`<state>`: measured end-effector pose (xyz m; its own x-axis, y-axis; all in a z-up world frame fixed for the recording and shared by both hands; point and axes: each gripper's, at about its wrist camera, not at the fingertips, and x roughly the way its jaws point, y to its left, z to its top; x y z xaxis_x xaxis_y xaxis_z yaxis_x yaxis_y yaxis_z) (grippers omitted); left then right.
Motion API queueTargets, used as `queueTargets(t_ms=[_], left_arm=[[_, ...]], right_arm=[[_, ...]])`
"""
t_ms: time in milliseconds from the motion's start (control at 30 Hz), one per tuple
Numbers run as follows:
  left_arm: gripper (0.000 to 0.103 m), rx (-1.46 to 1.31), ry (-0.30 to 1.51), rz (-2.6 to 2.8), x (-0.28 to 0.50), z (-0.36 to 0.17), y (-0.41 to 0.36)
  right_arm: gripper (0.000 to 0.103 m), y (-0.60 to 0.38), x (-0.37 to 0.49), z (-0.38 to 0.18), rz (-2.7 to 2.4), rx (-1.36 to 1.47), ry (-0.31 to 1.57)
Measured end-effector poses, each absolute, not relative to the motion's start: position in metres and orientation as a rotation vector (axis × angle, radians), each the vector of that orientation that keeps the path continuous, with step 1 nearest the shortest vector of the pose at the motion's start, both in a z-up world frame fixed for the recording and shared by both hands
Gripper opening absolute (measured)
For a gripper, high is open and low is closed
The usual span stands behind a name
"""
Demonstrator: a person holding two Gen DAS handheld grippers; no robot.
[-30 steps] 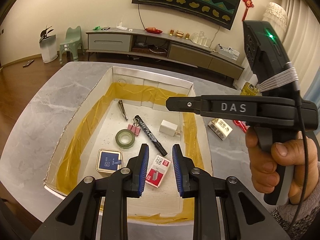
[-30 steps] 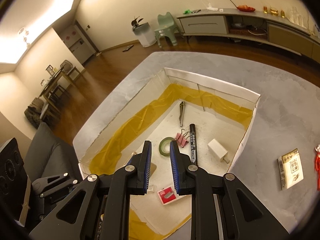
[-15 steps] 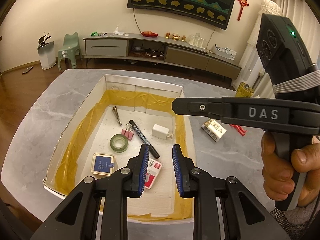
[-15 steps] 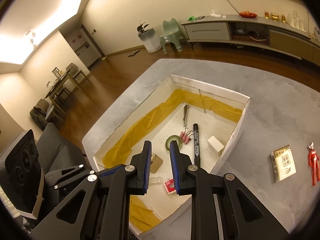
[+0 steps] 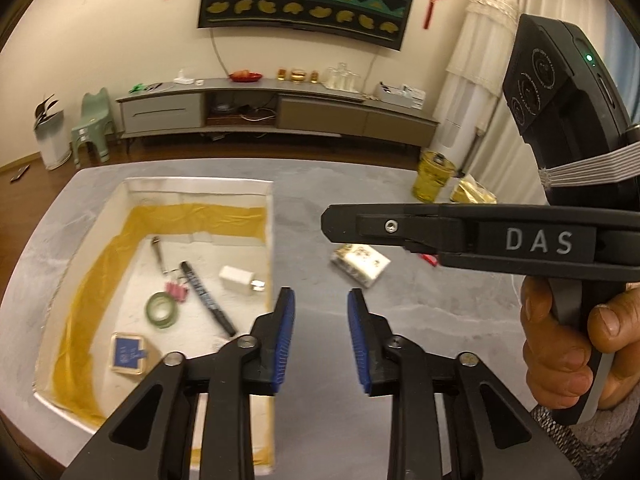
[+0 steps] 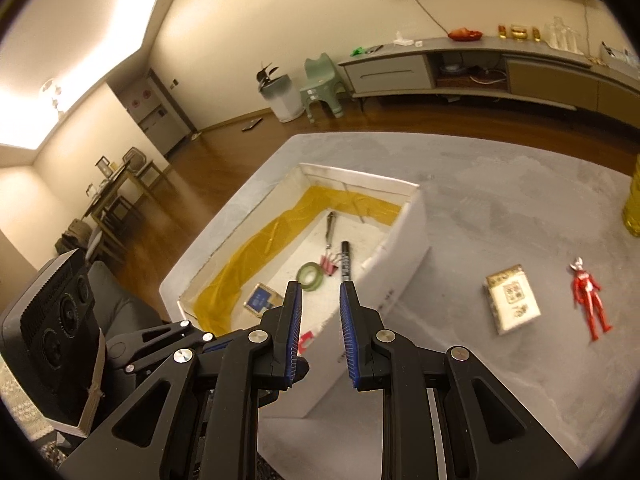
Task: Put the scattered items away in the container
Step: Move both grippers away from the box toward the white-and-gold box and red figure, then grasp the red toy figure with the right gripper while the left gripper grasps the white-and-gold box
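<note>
A white box (image 5: 271, 240) lined with yellow tape sits at the left of the grey table. Inside lie a black marker (image 5: 206, 298), a green tape roll (image 5: 161, 311), pink binder clips (image 5: 178, 291), a white charger (image 5: 238, 279), a blue square tin (image 5: 127, 353) and a metal tool (image 5: 158, 254). Outside the box lie a white and gold packet (image 6: 512, 298) and a red toy figure (image 6: 590, 296). My left gripper (image 5: 320, 320) is open and empty over bare table beside the box's right wall. My right gripper (image 6: 320, 312) is open and empty above the box's near corner.
A hand (image 5: 560, 344) holds the right gripper (image 5: 330, 226) side-on, above the packet (image 5: 360, 264). A yellow bottle (image 5: 434, 176) and a gold packet (image 5: 474, 192) stand at the table's far right. A small red box (image 6: 306, 340) lies in the box's near end.
Both grippers have swung right, away from over the box. The box now sits left in the left wrist view, and the packet and figure are nearer in the right wrist view.
</note>
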<state>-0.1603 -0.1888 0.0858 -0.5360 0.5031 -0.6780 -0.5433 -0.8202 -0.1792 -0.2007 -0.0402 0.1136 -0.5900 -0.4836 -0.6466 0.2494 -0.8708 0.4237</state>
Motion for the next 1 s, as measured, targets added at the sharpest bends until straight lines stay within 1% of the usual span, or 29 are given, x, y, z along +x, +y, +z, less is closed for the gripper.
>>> queueTargets(t_ms=[100, 167, 233, 300, 433, 467, 500, 533, 567, 600, 667, 700, 833, 1000], left_arm=[[0.037, -1.018, 0.086, 2.314, -0.162, 0.08, -0.171], [0.041, -1.038, 0.097, 2.305, -0.164, 0.074, -0.159], [0.048, -1.052, 0.104, 2.292, -0.167, 0.068, -0.147], [0.051, -1.064, 0.123, 2.279, -0.169, 0.06, -0.132], [0.052, -1.116, 0.147, 2.233, -0.179, 0.038, -0.097], [0.054, -1.129, 0.152, 2.226, -0.182, 0.033, -0.089], [0.059, -1.138, 0.157, 2.222, -0.184, 0.029, -0.082], [0.063, -1.135, 0.16, 2.219, -0.185, 0.026, -0.075], [0.066, -1.13, 0.17, 2.225, -0.188, 0.022, -0.066], [0.072, -1.136, 0.18, 2.242, -0.193, 0.019, -0.059], [0.073, -1.144, 0.173, 2.256, -0.203, 0.013, -0.044], [0.074, -1.151, 0.171, 2.257, -0.21, 0.009, -0.037], [0.075, -1.214, 0.21, 2.298, -0.237, -0.015, -0.012], [0.075, -1.319, 0.201, 2.31, -0.266, -0.044, 0.004]], right_arm=[[0.022, -0.021, -0.195, 0.113, -2.466, 1.118, -0.425], [0.024, -0.005, -0.191, 0.111, -2.485, 1.115, -0.435], [0.025, 0.01, -0.187, 0.106, -2.507, 1.115, -0.444], [0.028, 0.03, -0.186, 0.096, -2.533, 1.138, -0.459], [0.028, 0.072, -0.189, 0.075, -2.599, 1.177, -0.508], [0.029, 0.083, -0.19, 0.069, -2.625, 1.201, -0.511], [0.03, 0.094, -0.191, 0.064, -2.651, 1.208, -0.518], [0.031, 0.107, -0.194, 0.057, -2.686, 1.221, -0.521], [0.036, 0.116, -0.197, 0.051, -2.719, 1.244, -0.512], [0.038, 0.124, -0.2, 0.047, -2.747, 1.265, -0.502], [0.044, 0.142, -0.207, 0.036, -2.799, 1.292, -0.494], [0.046, 0.149, -0.211, 0.03, -2.811, 1.311, -0.487], [0.049, 0.161, -0.233, 0.0, -2.843, 1.438, -0.315], [0.052, 0.164, -0.247, -0.03, -2.851, 1.536, -0.074]])
